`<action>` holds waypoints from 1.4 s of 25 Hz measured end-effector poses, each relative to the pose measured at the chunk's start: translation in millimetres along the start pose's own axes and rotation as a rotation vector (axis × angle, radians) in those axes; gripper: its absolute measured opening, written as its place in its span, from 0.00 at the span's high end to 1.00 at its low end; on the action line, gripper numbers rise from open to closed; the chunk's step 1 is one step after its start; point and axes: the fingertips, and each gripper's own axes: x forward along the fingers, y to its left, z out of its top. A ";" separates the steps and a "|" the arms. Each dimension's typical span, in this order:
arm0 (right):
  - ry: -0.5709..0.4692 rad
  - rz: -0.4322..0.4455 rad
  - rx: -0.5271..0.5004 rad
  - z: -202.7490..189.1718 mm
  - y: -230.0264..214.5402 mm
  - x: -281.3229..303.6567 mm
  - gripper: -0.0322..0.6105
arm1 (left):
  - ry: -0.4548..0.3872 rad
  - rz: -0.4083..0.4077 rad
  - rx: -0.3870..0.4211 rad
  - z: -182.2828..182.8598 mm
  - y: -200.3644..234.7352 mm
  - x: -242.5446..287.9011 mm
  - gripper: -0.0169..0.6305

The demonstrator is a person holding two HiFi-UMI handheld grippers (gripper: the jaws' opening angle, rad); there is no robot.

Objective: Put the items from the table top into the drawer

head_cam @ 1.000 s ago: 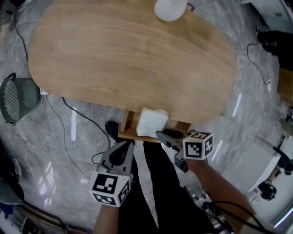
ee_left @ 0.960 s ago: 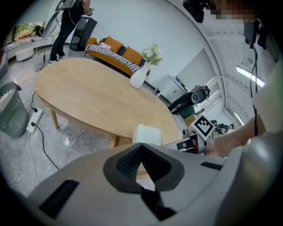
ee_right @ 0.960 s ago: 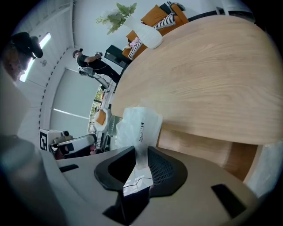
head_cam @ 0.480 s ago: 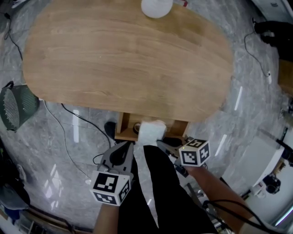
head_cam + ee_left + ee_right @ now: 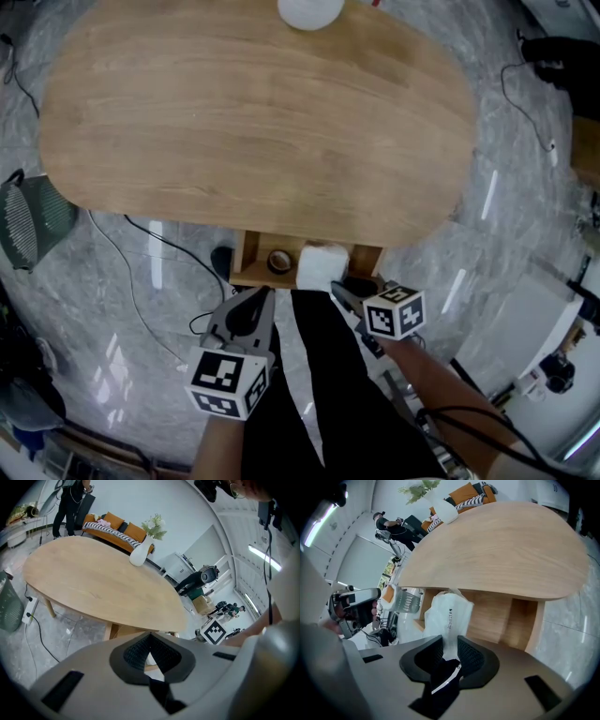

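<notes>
The right gripper (image 5: 450, 644) has its jaws clamped on a white plastic packet (image 5: 447, 613) that reaches ahead of them into the wooden drawer (image 5: 520, 620), while the left gripper (image 5: 151, 638) has its jaws together.

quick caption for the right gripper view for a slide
Right gripper holding a white packet at the open drawer beneath the oval wooden table.

- Green slatted basket (image 5: 33, 220) stands on the grey marble floor (image 5: 84, 309).
- White socket strip (image 5: 29, 613) lies just beside the basket (black cable (image 5: 164, 242) trails nearby).
- Orange sofa (image 5: 117, 529), well apart from the basket, carries a striped throw (image 5: 110, 530).
</notes>
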 end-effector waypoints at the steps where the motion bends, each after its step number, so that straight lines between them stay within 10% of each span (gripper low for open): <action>1: -0.002 -0.004 0.002 0.2 -1.7 0.6 0.78 | 0.001 0.001 0.000 0.6 -0.1 0.4 0.97; 19: -0.029 -0.091 0.001 22.2 -5.7 -14.4 0.65 | 0.017 -0.039 0.033 18.2 -9.7 -5.3 0.97; 35: -0.304 -0.150 -0.036 64.5 84.0 -143.7 0.88 | 0.061 -0.055 0.190 48.4 -48.2 -146.2 0.97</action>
